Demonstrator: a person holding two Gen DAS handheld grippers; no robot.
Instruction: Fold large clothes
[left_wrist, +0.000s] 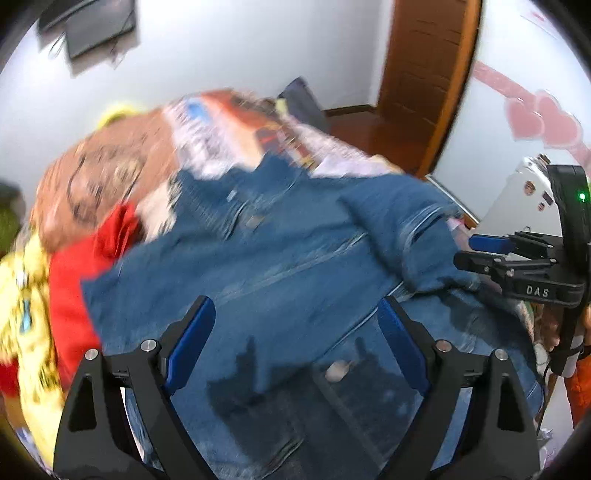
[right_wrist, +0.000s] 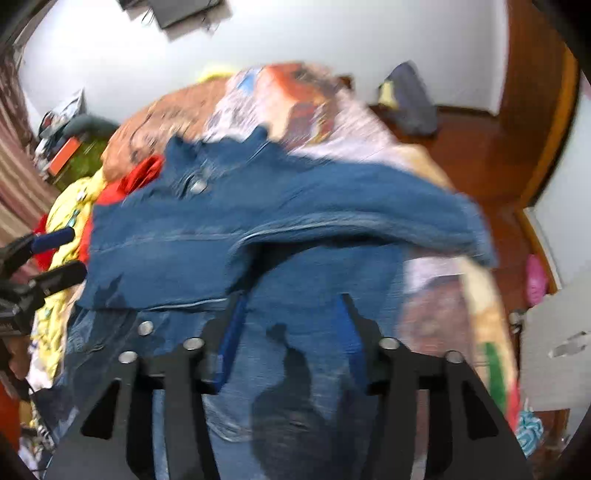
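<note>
A blue denim jacket (left_wrist: 280, 251) lies spread on the bed, with one sleeve (right_wrist: 369, 218) folded across its body. My left gripper (left_wrist: 295, 317) hovers over the jacket's lower part, jaws wide open with nothing between them. It also shows at the left edge of the right wrist view as the left gripper (right_wrist: 77, 251). My right gripper (right_wrist: 291, 314) is above the jacket's near hem, jaws apart, with the cloth beneath and not pinched. In the left wrist view the right gripper (left_wrist: 463, 251) sits by the folded sleeve's end. Both views are blurred by motion.
A red garment (left_wrist: 70, 291) and a yellow printed one (left_wrist: 29, 332) lie left of the jacket. The patterned bedspread (right_wrist: 295, 103) covers the bed. A wooden door (left_wrist: 424, 74) and floor lie beyond, with a dark bag (right_wrist: 410, 99) against the wall.
</note>
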